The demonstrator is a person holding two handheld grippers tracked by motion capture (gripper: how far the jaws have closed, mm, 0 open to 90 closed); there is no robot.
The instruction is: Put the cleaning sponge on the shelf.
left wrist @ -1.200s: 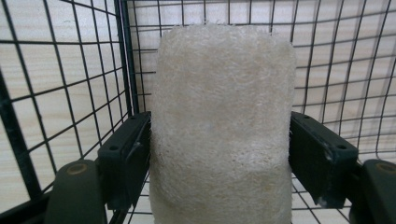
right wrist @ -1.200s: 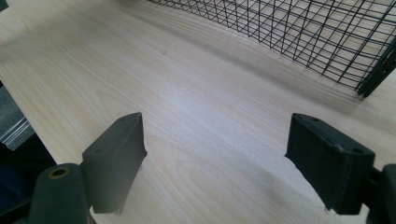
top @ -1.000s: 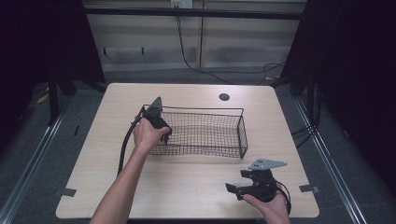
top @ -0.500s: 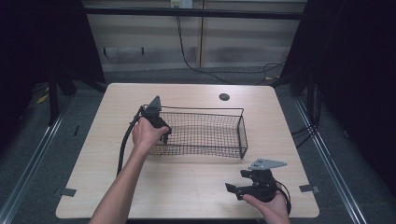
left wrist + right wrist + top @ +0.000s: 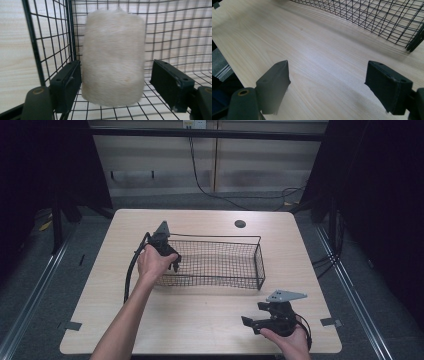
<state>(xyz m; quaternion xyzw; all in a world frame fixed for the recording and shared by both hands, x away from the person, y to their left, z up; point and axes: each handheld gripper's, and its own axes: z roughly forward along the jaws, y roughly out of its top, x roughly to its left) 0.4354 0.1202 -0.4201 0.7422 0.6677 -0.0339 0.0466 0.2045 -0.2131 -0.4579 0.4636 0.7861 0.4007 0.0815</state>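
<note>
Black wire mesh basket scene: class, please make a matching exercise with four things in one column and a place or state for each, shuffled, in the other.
1. black wire mesh basket
2. cream furry cylinder
3. left gripper
4. right gripper

a. near the table's front edge, jaws open over bare wood
b. at the basket's left end
c. standing between two open jaws
d. on the pale wooden table

Pairs: 1-d, 2-c, 3-b, 4-a

From above, we cannot see the jaws of the left gripper [image 5: 165, 251]: the person's left hand [image 5: 152, 264] and the wire basket [image 5: 260, 262] rim cover them. The furry cream roll [image 5: 113, 60] looks soft and blurred in the left gripper view, so its surface detail is unclear. In the right gripper view, the picture's top and right edges cut the basket off.
</note>
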